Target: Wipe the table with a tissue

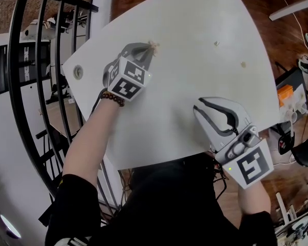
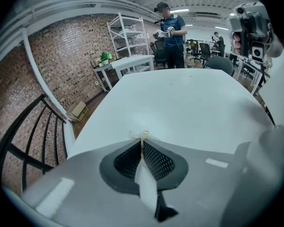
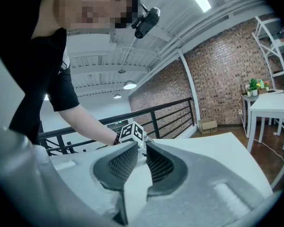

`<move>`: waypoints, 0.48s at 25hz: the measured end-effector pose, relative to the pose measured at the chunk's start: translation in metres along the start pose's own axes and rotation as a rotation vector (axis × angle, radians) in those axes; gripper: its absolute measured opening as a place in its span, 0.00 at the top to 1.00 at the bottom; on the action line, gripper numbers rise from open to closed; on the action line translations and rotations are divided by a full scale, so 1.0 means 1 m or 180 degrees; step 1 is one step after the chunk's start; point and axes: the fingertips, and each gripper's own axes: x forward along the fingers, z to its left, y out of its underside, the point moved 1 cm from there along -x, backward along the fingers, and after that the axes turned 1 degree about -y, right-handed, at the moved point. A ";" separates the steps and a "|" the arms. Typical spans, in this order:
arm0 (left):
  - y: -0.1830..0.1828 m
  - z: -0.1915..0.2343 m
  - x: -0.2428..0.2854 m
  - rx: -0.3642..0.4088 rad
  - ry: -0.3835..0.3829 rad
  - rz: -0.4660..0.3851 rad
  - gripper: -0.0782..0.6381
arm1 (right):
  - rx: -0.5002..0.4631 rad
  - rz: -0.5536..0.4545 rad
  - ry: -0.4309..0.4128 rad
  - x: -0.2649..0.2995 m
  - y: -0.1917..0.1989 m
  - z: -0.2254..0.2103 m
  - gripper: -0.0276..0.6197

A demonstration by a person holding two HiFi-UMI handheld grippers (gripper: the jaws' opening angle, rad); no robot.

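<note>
**Beige tissue, barely a tuft past the tips**

Paper is the weak link here. The tissue [image 1: 153,46] is a small crumpled scrap in the left half of the table [image 1: 185,81], a little in from its far edge. We see only a frayed tuft of it poking past the left gripper [image 1: 148,50]. We cannot tell whether the tuft presses on the surface or hangs just above it.

We judge three risks. With so little paper exposed, the hard jaw tips could scrape the table instead of the tissue. Dragging under pressure could tear the scrap or pull it out of the pinch. The two small bits [image 1: 216,43] [image 1: 243,64] lie well apart from the tissue, toward the right edge, so a careless sweep could push them off the edge rather than gather them.

In the left gripper view, the left gripper [image 2: 143,143] has its jaws closed tight on the tissue [image 2: 143,135], which runs as a thin strip between the pads.

The right gripper [image 1: 199,104] sits by the near edge, toward the right corner. In its own view the right gripper [image 3: 142,146] has its jaws slightly apart with nothing between them, only bare table showing.
</note>
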 end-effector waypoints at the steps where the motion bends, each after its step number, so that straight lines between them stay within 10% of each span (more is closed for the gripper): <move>1: 0.000 -0.001 0.001 0.0003 0.0001 0.0003 0.85 | 0.0003 0.0000 0.0003 -0.001 0.001 -0.001 0.88; 12: -0.012 -0.004 0.009 0.0028 0.0005 0.0016 0.85 | 0.0028 -0.0027 0.0014 -0.010 0.006 -0.007 0.88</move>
